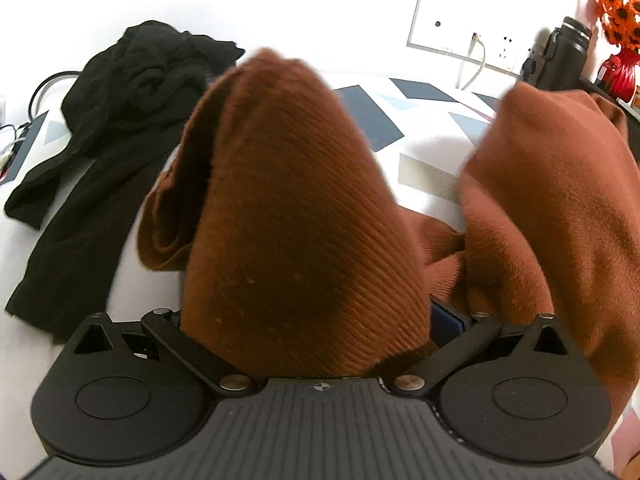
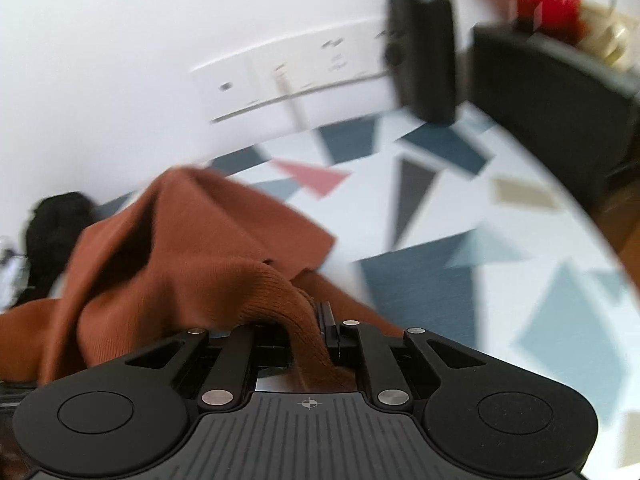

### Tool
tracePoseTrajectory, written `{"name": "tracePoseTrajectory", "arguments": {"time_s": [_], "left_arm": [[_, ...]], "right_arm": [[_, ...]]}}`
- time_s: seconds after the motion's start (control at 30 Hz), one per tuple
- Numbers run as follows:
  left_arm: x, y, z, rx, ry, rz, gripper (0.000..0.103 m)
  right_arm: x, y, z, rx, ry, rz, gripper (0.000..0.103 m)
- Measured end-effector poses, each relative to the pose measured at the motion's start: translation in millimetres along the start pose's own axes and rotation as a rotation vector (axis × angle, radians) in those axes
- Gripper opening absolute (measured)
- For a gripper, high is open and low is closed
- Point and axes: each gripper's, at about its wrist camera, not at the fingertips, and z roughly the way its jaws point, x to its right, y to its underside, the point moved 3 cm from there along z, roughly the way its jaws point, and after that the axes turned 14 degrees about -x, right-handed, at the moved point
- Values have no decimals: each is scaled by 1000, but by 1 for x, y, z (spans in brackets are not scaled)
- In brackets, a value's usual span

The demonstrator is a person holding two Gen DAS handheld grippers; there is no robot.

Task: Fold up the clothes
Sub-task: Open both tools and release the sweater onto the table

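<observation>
A rust-brown knit sweater [image 1: 288, 200] rises in a tall fold right in front of the left wrist camera, and a second raised part of it [image 1: 560, 208] shows on the right. My left gripper [image 1: 312, 320] has its linkage arms spread wide. The cloth lies over and between its fingers and hides the tips. In the right wrist view the brown sweater [image 2: 192, 248] is bunched at the left. Its ribbed hem runs down between the close-set fingers of my right gripper [image 2: 308, 332], which is shut on it.
A black garment [image 1: 104, 128] lies crumpled at the left on the table [image 2: 420, 280], whose cloth has coloured triangles. At the back right stand a black bottle [image 2: 424, 40] and a red vase with orange flowers [image 1: 620, 68]. A white socket panel [image 2: 288, 76] is on the wall.
</observation>
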Motion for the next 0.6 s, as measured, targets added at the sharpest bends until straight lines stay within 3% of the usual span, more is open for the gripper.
{"name": "tracePoseTrajectory", "arguments": {"time_s": [0.1,0.17,0.23,0.3,0.37,0.5,0.6], "left_arm": [[-9,7,-5,2,-2,-19,103],[-13,11,-9,-2,7,-24,103],[-18,15,-13,-7,17,-30,103],[-24,18,-17,-10,41,-43,103],[-31,17,-20,-18,77,-69,103],[-47,17,-27,-40,191,-162,103],[-57,20,-34,-22,257,-193,103]], "right_arm": [[25,0,1,9,119,59,12],[37,8,10,-54,157,114,16],[42,18,16,-89,199,163,33],[43,28,12,-102,226,188,42],[42,37,2,-97,228,197,53],[33,43,-28,-67,217,202,55],[23,33,-52,-5,158,208,58]]}}
